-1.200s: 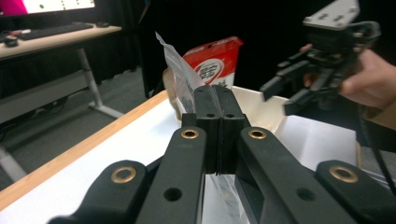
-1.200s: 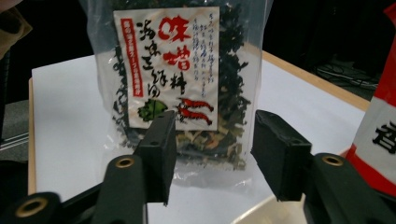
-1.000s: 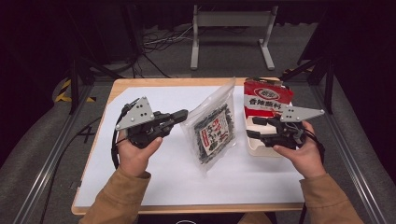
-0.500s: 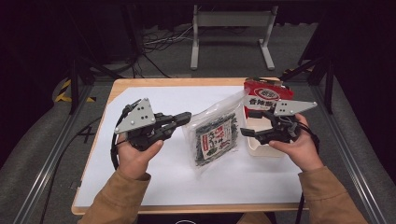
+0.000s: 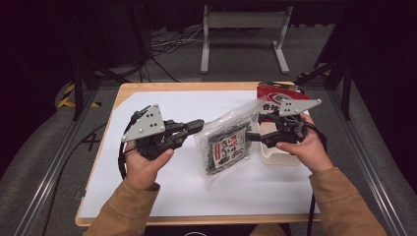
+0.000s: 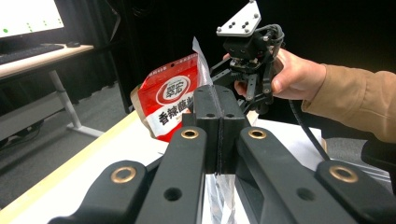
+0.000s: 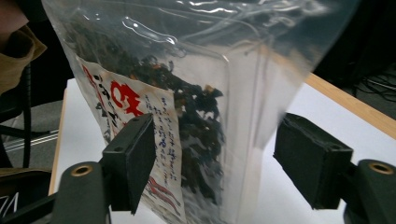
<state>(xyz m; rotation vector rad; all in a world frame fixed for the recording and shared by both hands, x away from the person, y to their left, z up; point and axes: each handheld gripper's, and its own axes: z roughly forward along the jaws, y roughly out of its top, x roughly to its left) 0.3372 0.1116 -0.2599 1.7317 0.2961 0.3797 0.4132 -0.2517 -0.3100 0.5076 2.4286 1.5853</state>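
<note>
A clear bag [image 5: 228, 145] of dark dried bits with a red-and-white label stands tilted on the white sheet at mid-table. My left gripper [image 5: 196, 125] is shut on the bag's left edge; in the left gripper view its jaws [image 6: 218, 100] meet with clear plastic pinched between them. My right gripper [image 5: 251, 137] is at the bag's right side. Its jaws have just been opening, and in the right gripper view they [image 7: 215, 158] stand wide on either side of the bag [image 7: 196, 93] without touching it.
A red snack pouch [image 5: 275, 96] leans at the back right, also seen past my left jaws [image 6: 170, 102]. A white container [image 5: 280, 155] sits under my right hand. The wooden table's [image 5: 196, 86] far edge borders a dark floor with cables and a stand.
My right gripper has moved left from over the white container to the bag's right side, and its jaws have widened. The bag has tilted up off the sheet. The left hand has stayed put.
</note>
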